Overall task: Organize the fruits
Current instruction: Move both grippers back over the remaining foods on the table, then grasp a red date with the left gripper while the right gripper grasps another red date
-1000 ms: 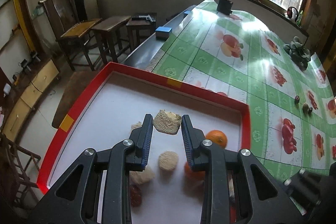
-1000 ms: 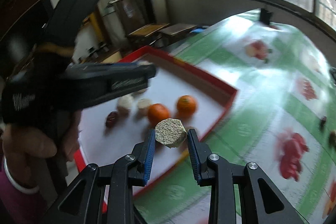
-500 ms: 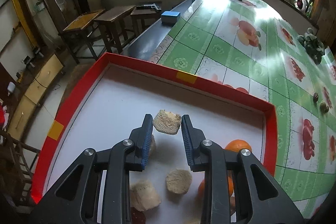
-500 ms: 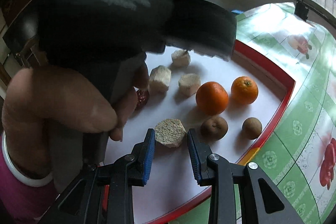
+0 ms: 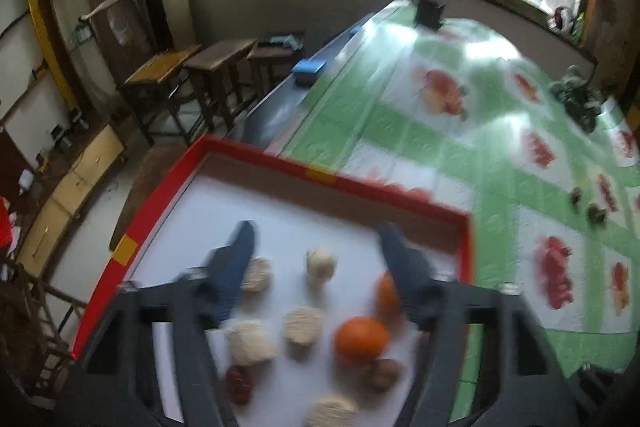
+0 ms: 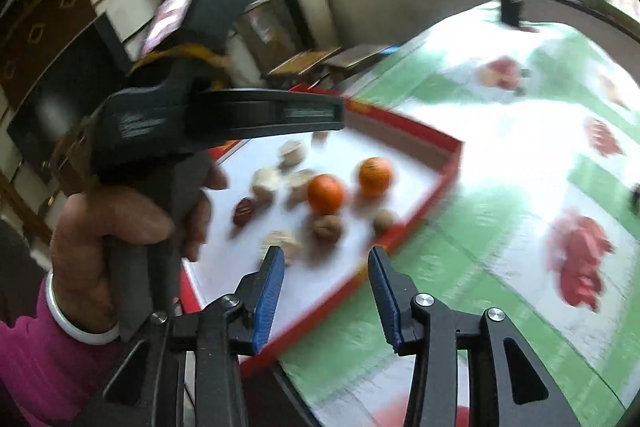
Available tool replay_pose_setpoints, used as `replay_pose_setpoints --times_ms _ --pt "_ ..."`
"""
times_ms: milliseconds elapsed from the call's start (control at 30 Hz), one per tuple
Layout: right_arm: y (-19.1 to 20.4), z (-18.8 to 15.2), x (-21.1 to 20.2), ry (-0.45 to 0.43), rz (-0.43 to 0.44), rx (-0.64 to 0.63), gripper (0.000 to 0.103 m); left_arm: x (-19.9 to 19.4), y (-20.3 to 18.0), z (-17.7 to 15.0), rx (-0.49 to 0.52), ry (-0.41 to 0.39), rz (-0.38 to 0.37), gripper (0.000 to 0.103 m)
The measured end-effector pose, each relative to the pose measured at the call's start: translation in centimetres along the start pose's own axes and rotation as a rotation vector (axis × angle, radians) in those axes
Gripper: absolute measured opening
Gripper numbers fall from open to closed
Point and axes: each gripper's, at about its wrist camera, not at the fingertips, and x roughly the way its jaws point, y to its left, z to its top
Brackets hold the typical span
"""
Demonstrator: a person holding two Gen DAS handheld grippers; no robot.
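Observation:
A red-rimmed tray (image 5: 328,177) with a white floor holds several beige pieces (image 5: 301,323), two oranges (image 5: 361,341), brown round fruits (image 5: 385,374) and a dark red fruit (image 5: 239,383). My left gripper (image 5: 316,247) is open and empty above the tray. My right gripper (image 6: 326,255) is open and empty over the tray's near rim (image 6: 420,215). A beige piece (image 6: 280,241) lies just beyond its left finger. In the right wrist view the oranges (image 6: 326,193) and brown fruits (image 6: 328,227) show, and the hand-held left gripper (image 6: 224,115) fills the left. Both views are blurred.
The table has a green and white fruit-print cloth (image 5: 460,131). Small dark fruits (image 5: 596,213) lie on it at the right. A blue block (image 5: 308,69) and a dark holder (image 5: 428,11) stand further back. Wooden stools (image 5: 216,67) stand beyond the table's left edge.
Both grippers have opened and let go of their beige pieces, which now lie in the tray. Both grippers have drawn back and up.

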Motion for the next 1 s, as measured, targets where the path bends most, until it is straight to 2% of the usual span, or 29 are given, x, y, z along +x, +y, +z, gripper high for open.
replay_pose_setpoints --times_ms 167,467,600,667,800,867,1000 --pt "-5.8 -0.9 -3.4 -0.033 -0.114 0.093 0.044 -1.8 -4.5 0.3 0.067 -0.016 -0.073 0.069" --pt "-17.8 -4.7 -11.3 -0.085 -0.348 0.282 0.044 -1.0 -14.6 0.3 0.182 0.062 -0.232 0.069" --pt "-22.4 -5.1 -13.4 -0.090 -0.434 0.323 0.044 0.1 -19.4 0.8 0.240 0.092 -0.280 0.069" --pt "-24.5 -4.5 -13.6 -0.094 -0.460 0.330 0.044 1.4 -22.0 1.1 0.276 0.114 -0.308 0.069" --pt "-28.1 -2.9 -12.8 -0.088 -0.480 0.333 0.044 4.2 -25.6 1.3 0.340 0.167 -0.313 0.069" --pt "-29.7 -2.1 -11.8 -0.066 -0.483 0.324 0.044 5.2 -26.7 1.6 0.355 0.169 -0.294 0.069" --pt "-30.9 -0.8 -9.5 -0.028 -0.489 0.261 0.044 6.8 -28.4 2.5 0.375 0.169 -0.314 0.069"
